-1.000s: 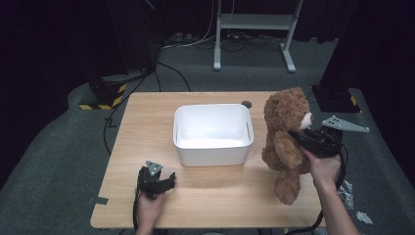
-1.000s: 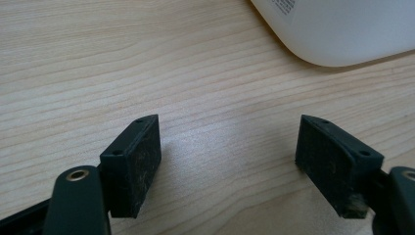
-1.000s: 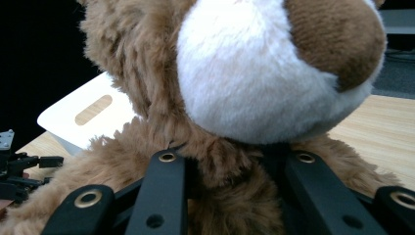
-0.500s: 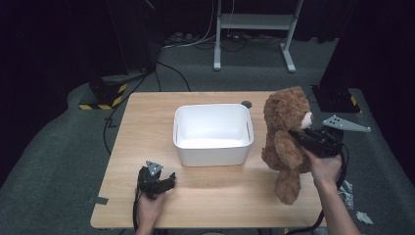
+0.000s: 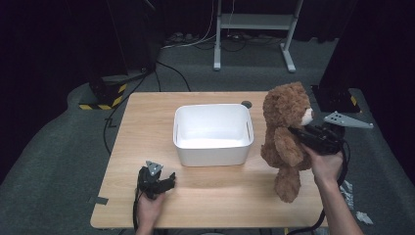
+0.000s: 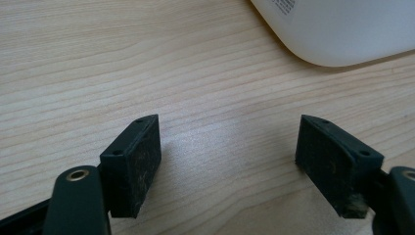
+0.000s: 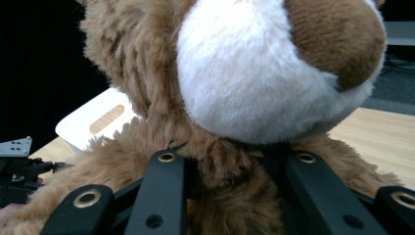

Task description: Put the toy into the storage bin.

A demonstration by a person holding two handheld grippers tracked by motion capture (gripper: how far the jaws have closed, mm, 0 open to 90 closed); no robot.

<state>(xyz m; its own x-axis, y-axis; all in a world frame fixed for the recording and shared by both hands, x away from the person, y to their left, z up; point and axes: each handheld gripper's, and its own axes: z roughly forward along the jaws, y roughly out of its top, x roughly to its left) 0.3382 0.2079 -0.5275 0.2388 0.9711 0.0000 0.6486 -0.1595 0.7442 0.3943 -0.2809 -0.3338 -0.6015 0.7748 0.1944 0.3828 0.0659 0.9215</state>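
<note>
Right hand-held gripper (image 7: 230, 169) | clamped under chin | teddy bear (image 7: 235, 98) upright

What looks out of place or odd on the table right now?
Nothing stands out. The bear hangs upright in the right gripper, the bin sits square and unspilled, and the left gripper rests open.

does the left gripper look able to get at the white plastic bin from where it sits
Probably yes. The left gripper rests open on the wooden table, and bare tabletop lies between it and the white plastic bin, with nothing in the way.
</note>
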